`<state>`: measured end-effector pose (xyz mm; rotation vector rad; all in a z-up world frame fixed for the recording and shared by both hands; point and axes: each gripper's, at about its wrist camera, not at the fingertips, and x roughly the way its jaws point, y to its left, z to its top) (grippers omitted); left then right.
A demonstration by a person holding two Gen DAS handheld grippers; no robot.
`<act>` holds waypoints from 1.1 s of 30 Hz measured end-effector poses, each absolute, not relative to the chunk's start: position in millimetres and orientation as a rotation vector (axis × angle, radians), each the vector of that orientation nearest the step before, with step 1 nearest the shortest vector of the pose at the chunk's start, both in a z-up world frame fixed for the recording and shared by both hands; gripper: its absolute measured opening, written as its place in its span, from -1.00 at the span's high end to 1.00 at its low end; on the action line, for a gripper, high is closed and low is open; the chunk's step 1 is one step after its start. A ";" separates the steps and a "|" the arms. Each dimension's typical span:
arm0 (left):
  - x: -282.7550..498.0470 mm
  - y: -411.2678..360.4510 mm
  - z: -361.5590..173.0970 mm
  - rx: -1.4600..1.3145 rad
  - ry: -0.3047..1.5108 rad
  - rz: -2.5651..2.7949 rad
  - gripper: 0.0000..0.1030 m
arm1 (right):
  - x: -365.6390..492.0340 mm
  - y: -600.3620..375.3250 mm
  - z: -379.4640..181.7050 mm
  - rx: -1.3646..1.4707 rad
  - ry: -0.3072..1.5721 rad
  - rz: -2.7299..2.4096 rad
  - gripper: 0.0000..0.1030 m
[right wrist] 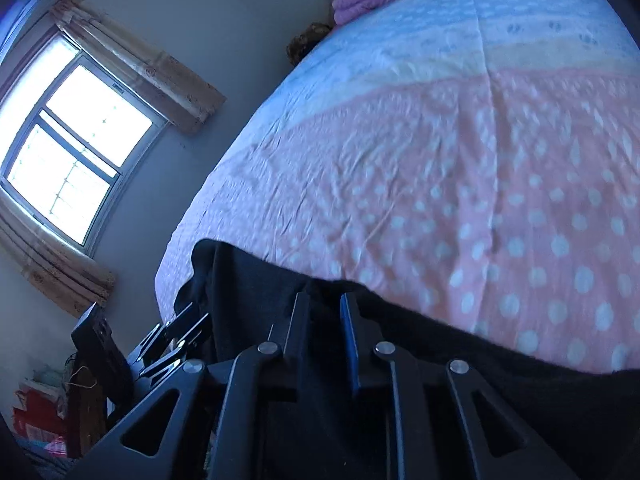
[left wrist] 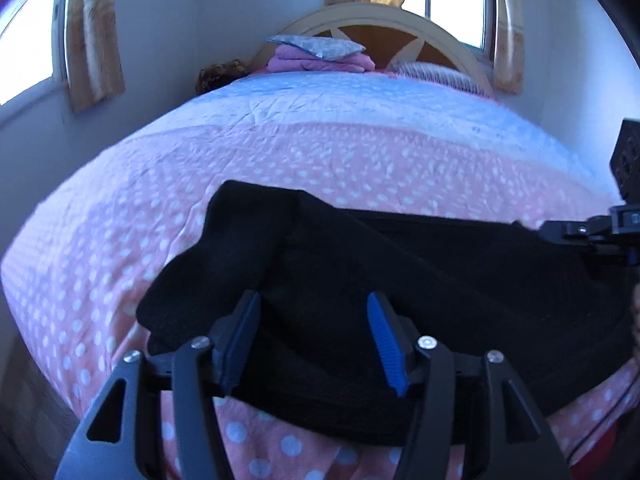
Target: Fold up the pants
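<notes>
Black pants [left wrist: 360, 280] lie across the near end of a bed with a pink dotted cover [left wrist: 280, 160]. My left gripper [left wrist: 314, 308] is open, its blue-padded fingers spread just above the pants' near left part. My right gripper [right wrist: 325, 304] has its fingers close together with black pants cloth [right wrist: 256, 292] between them, over the pants' far edge. The right gripper also shows at the right edge of the left wrist view [left wrist: 576, 232]. The left gripper shows low left in the right wrist view [right wrist: 176, 332].
The bed cover [right wrist: 440, 160] turns pale blue towards the headboard [left wrist: 400, 24]. Folded pink bedding with a grey pillow [left wrist: 320, 54] lies at the head. Curtained windows [right wrist: 76, 152] are on the walls. Red boxes [right wrist: 40, 416] stand on the floor beside the bed.
</notes>
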<state>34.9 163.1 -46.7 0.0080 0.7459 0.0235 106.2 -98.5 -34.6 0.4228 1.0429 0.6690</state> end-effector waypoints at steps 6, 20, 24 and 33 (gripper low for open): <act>37.0 163.8 -47.8 -0.019 0.747 0.031 -0.30 | 86.3 -78.2 -31.2 0.339 1.064 0.747 -0.17; 39.9 155.4 -49.4 -0.006 0.746 0.070 -0.41 | 109.9 -49.7 -36.3 0.385 1.100 0.867 -0.22; 39.9 159.2 -48.8 -0.010 0.758 0.049 -0.41 | 149.4 -55.6 -51.2 0.572 1.102 0.860 -0.22; 40.4 158.1 -48.7 -0.002 0.765 0.044 -0.42 | 175.5 -101.6 -58.7 0.726 1.183 0.835 -0.13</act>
